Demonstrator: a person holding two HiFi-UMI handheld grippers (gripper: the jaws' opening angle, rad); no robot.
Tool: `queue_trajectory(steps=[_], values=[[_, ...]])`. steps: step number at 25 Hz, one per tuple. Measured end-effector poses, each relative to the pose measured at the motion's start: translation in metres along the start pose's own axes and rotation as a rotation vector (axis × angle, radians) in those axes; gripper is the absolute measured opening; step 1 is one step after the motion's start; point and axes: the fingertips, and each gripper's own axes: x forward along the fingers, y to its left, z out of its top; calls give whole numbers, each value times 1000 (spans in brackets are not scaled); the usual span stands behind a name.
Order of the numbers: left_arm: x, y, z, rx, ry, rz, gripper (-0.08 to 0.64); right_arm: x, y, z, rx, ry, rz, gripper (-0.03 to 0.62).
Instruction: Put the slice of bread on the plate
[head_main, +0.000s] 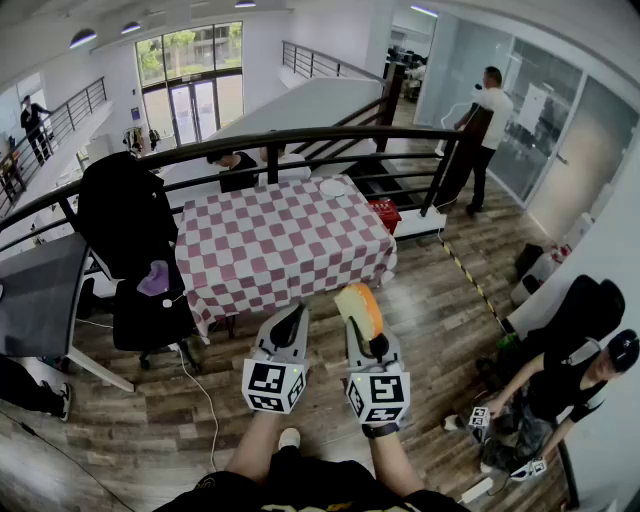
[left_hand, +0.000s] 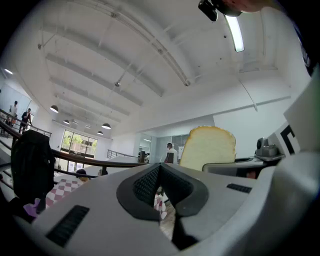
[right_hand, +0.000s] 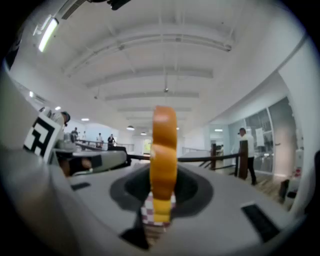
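- In the head view, the left hand-held gripper (head_main: 293, 318) and the right hand-held gripper (head_main: 368, 343) were held side by side, just apart, over the brown wooden plank floor (head_main: 440, 310), on the near side of a desk (head_main: 280, 245) covered with a red-and-white checked cloth.
- The right hand-held gripper was clamped on a pale yellow slice of bread with an orange-brown crust (head_main: 359, 308), which stood upright above its jaws, in the air and short of the desk's near edge.
- A white round plate (head_main: 333, 187) lay at the far right corner of the desk, well apart from the slice of bread.
- A black office chair draped with a dark jacket (head_main: 125, 215) stood left of the desk. A person (head_main: 570, 385) crouched on the floor at the near right.
- In the left gripper view, the left hand-held gripper's jaws were together at the tips, with nothing between them. The broad face of the slice of bread showed just to their right, against a white ceiling (left_hand: 125, 60).
- In the right gripper view, the slice of bread stood edge-on between the right hand-held gripper's jaws, its crust facing the camera and the jaws pressing on both faces.
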Motion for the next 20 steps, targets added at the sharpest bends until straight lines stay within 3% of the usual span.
queue_trajectory(steps=[6, 15, 20], values=[[42, 54, -6, 4, 10, -15, 18, 71, 7, -6, -2, 16, -26, 101], [107, 104, -18, -2, 31, -34, 18, 146, -17, -10, -7, 37, -72, 101], [133, 130, -40, -30, 60, -17, 17, 181, -38, -34, 49, 64, -110, 102]])
